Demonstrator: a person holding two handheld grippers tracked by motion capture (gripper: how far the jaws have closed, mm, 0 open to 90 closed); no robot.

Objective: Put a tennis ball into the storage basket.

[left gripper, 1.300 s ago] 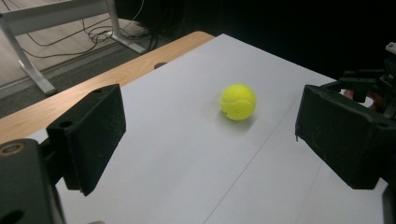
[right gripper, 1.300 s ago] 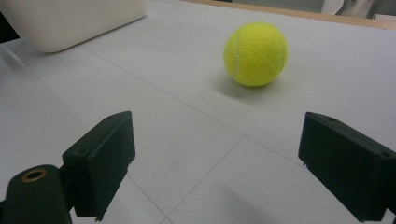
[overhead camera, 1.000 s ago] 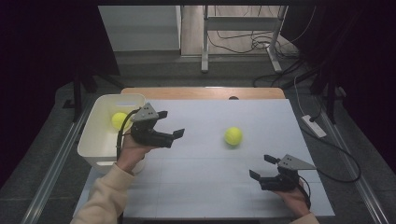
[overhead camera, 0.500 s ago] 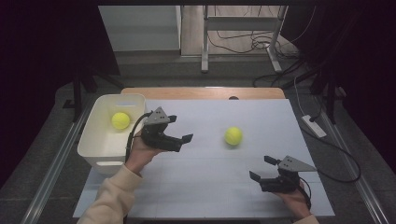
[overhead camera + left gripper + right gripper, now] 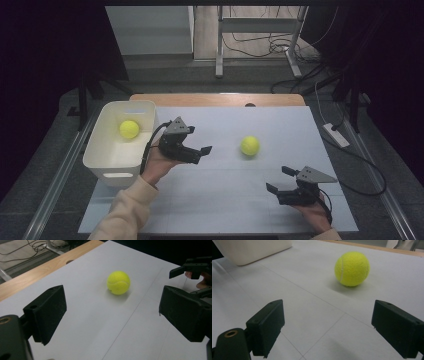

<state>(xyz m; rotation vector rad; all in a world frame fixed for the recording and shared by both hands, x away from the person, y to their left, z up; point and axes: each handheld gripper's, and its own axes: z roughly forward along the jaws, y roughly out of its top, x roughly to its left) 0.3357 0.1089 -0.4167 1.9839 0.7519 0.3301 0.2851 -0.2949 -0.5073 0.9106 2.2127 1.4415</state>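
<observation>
Yellow tennis ball (image 5: 250,146) lies loose mid-table, and the left gripper (image 5: 199,152), jaws open and empty, heads toward it. A jaw nudging it could roll it toward the table's far edge. The right gripper (image 5: 279,180) waits open near the front right corner.

Overall light: the white table (image 5: 225,200) is being lit evenly from above, while the surroundings to left and right are being left almost black.
Shadows: a soft, short shadow is being cast beneath the tennis ball (image 5: 118,282) on its near side.
Glare: no harsh glare is being thrown off the matte surface.
Sharpness: the high view is being rendered soft and slightly grainy; in the gripper views the ball is being kept fairly sharp.
Foreground: the near black jaws are being shown slightly soft.
</observation>
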